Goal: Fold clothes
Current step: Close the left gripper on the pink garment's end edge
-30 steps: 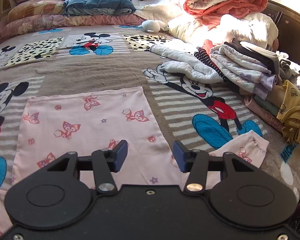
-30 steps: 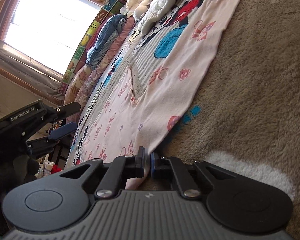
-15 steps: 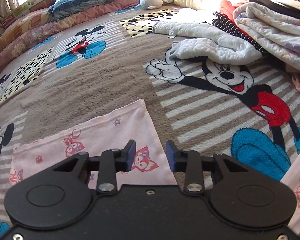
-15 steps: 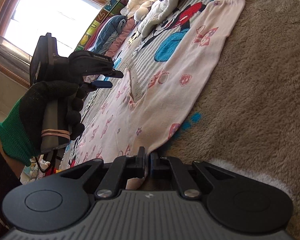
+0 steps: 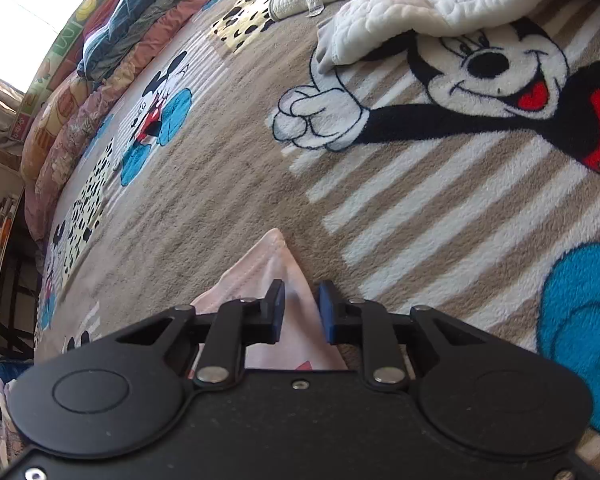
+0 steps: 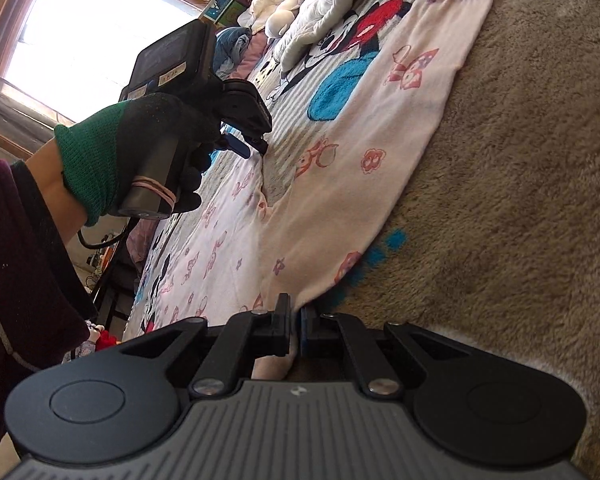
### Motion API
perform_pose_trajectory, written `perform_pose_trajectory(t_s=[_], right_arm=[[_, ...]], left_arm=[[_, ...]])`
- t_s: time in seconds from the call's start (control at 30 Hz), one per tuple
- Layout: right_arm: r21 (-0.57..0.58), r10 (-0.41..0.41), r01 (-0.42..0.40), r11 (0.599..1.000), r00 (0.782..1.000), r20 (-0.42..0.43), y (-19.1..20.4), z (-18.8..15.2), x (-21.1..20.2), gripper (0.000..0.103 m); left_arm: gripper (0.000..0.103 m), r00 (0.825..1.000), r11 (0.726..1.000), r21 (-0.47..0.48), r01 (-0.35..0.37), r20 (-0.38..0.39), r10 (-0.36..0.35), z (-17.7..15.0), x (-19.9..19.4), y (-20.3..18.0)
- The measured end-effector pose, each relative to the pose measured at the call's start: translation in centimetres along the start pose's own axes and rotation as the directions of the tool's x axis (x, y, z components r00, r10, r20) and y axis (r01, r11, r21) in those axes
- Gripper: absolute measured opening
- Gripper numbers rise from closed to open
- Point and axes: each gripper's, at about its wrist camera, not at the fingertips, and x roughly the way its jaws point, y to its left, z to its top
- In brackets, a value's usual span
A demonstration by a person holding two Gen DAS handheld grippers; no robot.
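A: Left wrist view: the left gripper (image 5: 300, 306) has its fingers (image 5: 278, 304) closing, a corner of the pink garment (image 5: 260, 276) lying between them, pads not yet pressing on it.

B: And the other hand?

A: The right gripper (image 6: 295, 318) has its fingers clamped on the garment's near edge, cloth bunched in the slit.

B: Where does the rest of it lie?

A: Flat on the bed's blanket (image 6: 520, 160), stretching away from the right fingers, long axis running up the right wrist view towards the pillows. The left gripper, in a gloved hand (image 6: 156, 148), sits over the far corner.

B: So the fold probably runs along that axis, far corner brought towards the near edge.
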Motion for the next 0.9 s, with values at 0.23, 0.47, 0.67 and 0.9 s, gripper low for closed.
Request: perform_pose_trajectory(t_s=[0.23, 0.47, 0.67, 0.9], right_arm=[[-0.070, -0.025, 0.026, 0.997, 1.000, 0.014, 1.0, -0.1, -0.3, 0.006], [-0.298, -0.032, 0.056, 0.953, 0.996, 0.085, 4.0, -0.8, -1.5, 0.009], [-0.556, -0.020, 0.082, 0.827, 0.993, 0.117, 7.5, -3.0, -1.8, 0.009], [-0.806, 0.015, 0.070, 0.588, 0.995, 0.098, 11.3, -7.0, -1.2, 0.009]], left_arm=[[0.005, 0.999, 0.997, -0.064, 0.047, 0.003, -0.047, 0.3, 0.5, 1.9], [0.005, 0.974, 0.934, -0.276, 0.225, 0.079, -0.211, -0.8, -0.2, 6.9], [0.005, 0.933, 0.824, -0.439, 0.359, 0.159, -0.322, -3.0, -0.4, 11.5], [0.005, 0.896, 0.750, -0.490, 0.444, 0.260, -0.360, -6.1, 0.0, 15.2]])
